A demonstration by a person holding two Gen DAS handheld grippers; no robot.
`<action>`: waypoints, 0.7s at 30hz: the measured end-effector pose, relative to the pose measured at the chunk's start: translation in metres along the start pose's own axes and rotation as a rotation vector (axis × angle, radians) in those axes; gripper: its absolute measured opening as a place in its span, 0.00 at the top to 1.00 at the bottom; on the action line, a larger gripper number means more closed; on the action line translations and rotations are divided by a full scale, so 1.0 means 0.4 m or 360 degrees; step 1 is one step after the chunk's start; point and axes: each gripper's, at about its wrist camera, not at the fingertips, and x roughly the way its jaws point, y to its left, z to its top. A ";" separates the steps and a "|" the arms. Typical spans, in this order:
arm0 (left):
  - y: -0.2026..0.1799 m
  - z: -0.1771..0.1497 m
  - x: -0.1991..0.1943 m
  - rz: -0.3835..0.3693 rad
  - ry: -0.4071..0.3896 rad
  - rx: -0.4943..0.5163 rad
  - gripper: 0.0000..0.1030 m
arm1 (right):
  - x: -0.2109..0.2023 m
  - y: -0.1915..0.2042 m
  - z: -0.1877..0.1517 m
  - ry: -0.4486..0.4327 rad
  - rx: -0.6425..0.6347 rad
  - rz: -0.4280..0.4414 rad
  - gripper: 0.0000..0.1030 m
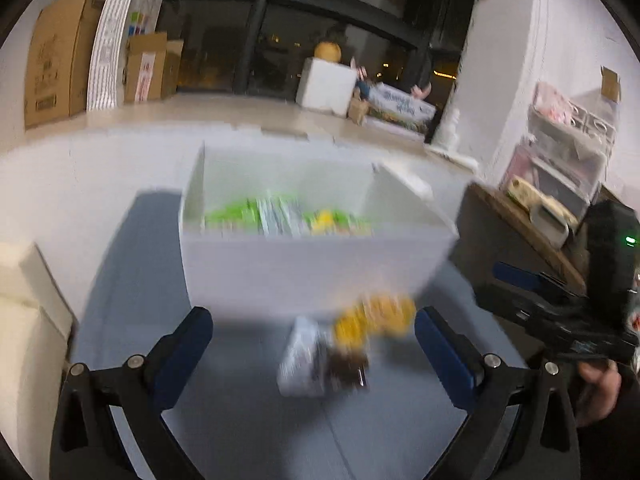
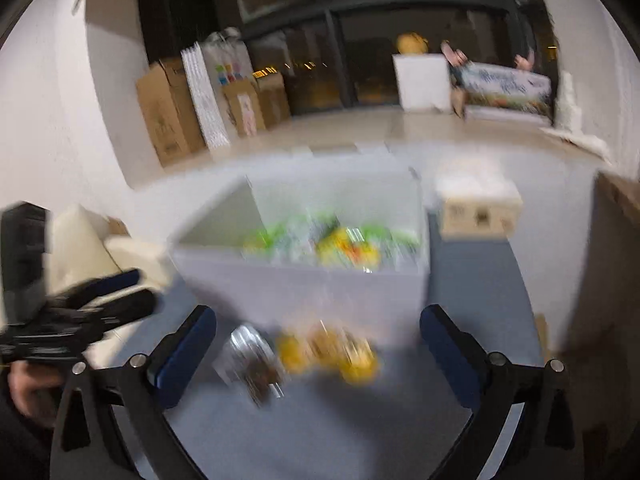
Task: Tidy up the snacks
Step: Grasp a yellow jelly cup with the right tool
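Both grippers, left (image 1: 314, 354) and right (image 2: 318, 356), were held spread and empty. Two packets, silver (image 1: 306, 356) and yellow (image 1: 374, 320), lay on the mat just near of the white bin (image 1: 312, 268); through blur, the silver packet's long axis seemingly ran near-to-far.

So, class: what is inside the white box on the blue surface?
Inside the white box lie several snack packets, mostly green, white and yellow, blurred by motion. Its near wall hides the box floor and the lower parts of the packets, so no count is possible.
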 end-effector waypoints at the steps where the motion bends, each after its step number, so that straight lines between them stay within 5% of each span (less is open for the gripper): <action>1: -0.008 -0.042 -0.005 0.0000 0.0015 0.0003 0.00 | 0.008 -0.009 -0.030 0.0011 0.0019 -0.0004 0.00; 9: -0.035 -0.114 0.026 -0.0024 0.0142 0.0048 0.00 | 0.140 -0.065 -0.057 0.0205 -0.0044 -0.0148 0.01; 13: -0.029 -0.119 0.033 -0.0009 0.0153 0.0026 0.00 | 0.211 -0.079 -0.044 0.0332 -0.0063 -0.0154 0.34; 19: -0.005 -0.117 0.065 0.0007 0.0192 -0.0067 0.00 | 0.271 -0.072 -0.043 0.0386 -0.0115 -0.0123 0.38; 21: -0.007 -0.123 0.077 0.0005 0.0213 -0.0068 0.00 | 0.286 -0.070 -0.047 0.0407 -0.0124 -0.0071 0.47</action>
